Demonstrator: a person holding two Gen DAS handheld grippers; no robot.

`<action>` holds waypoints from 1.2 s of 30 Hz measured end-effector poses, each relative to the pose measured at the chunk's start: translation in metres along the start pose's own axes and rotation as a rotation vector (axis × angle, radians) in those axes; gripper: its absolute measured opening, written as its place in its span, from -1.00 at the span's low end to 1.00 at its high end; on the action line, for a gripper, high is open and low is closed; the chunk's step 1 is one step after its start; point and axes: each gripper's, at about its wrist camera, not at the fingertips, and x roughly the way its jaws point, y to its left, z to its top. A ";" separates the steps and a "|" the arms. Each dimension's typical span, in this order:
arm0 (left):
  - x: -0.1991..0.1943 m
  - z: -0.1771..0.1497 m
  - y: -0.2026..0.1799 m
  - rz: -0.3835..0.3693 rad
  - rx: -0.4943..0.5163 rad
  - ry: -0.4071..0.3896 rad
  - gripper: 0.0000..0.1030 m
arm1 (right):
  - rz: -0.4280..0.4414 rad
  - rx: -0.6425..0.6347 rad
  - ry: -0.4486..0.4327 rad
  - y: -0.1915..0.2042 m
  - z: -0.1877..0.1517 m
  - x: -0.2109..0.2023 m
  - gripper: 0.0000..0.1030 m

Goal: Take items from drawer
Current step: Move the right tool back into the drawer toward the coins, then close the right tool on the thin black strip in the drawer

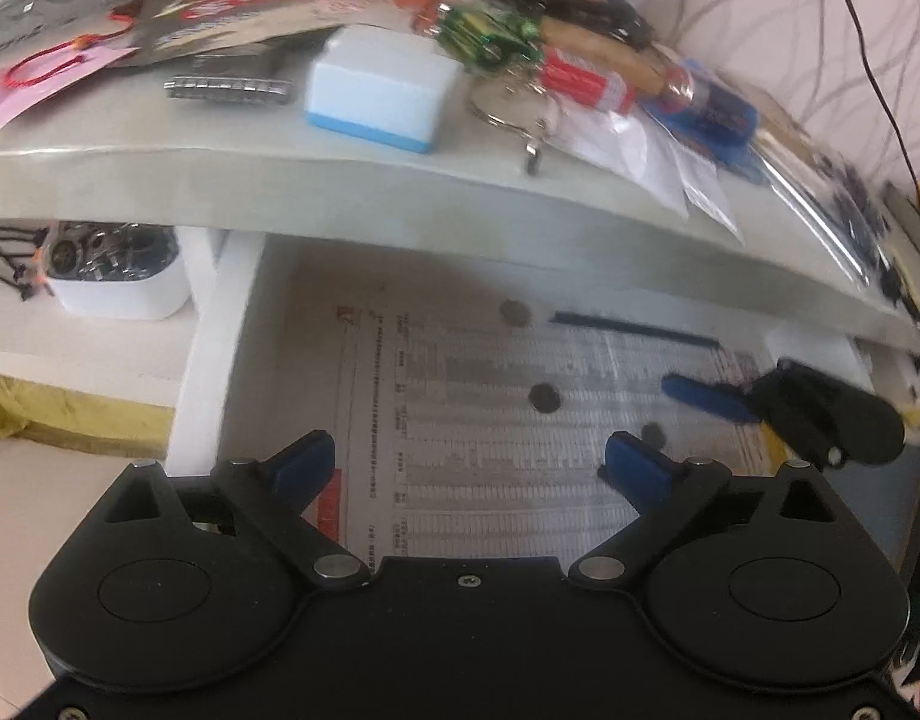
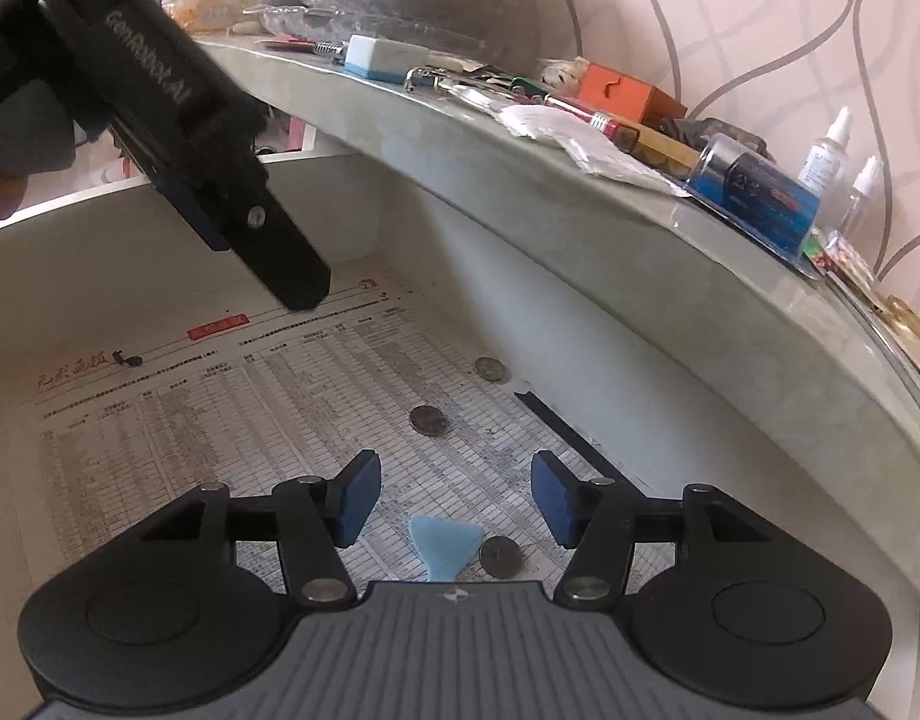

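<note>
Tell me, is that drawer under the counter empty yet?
Not empty. The open drawer holds three coins, a light blue triangular piece and a dark strip on its printed paper lining.

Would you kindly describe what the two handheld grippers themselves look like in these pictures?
Both are matte black with round disc housings, silver pivot pins and linkage arms. The left gripper carries dark blue pads; white lettering runs along its side in the right wrist view. The right gripper has matching blue pads and a ribbed grey centre plate.
</note>
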 end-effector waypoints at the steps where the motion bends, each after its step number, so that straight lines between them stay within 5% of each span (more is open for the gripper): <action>1: 0.000 0.000 -0.001 -0.002 0.006 0.003 0.94 | -0.057 0.001 0.006 0.000 0.000 0.001 0.26; 4: 0.002 0.000 -0.002 -0.007 0.022 0.011 0.94 | -0.244 0.052 0.002 -0.011 -0.001 0.005 0.74; 6: 0.003 0.000 -0.003 -0.010 0.024 0.012 0.94 | -0.250 0.051 -0.025 -0.013 -0.004 0.004 0.98; 13: 0.003 -0.001 -0.004 -0.022 0.028 0.016 0.98 | -0.213 0.080 -0.034 -0.010 -0.009 0.005 1.00; 17: 0.003 -0.002 -0.003 -0.030 0.025 0.013 1.00 | -0.093 0.311 0.035 -0.031 -0.003 0.019 1.00; 25: 0.003 -0.002 -0.003 -0.043 0.026 0.011 1.00 | -0.288 0.384 -0.015 -0.044 0.001 0.037 1.00; 28: 0.002 -0.002 -0.003 -0.052 0.028 0.010 1.00 | -0.349 0.474 0.038 -0.051 0.000 0.044 1.00; 36: 0.001 -0.002 -0.003 -0.079 0.029 0.005 1.00 | -0.305 0.636 0.085 -0.076 -0.005 0.057 1.00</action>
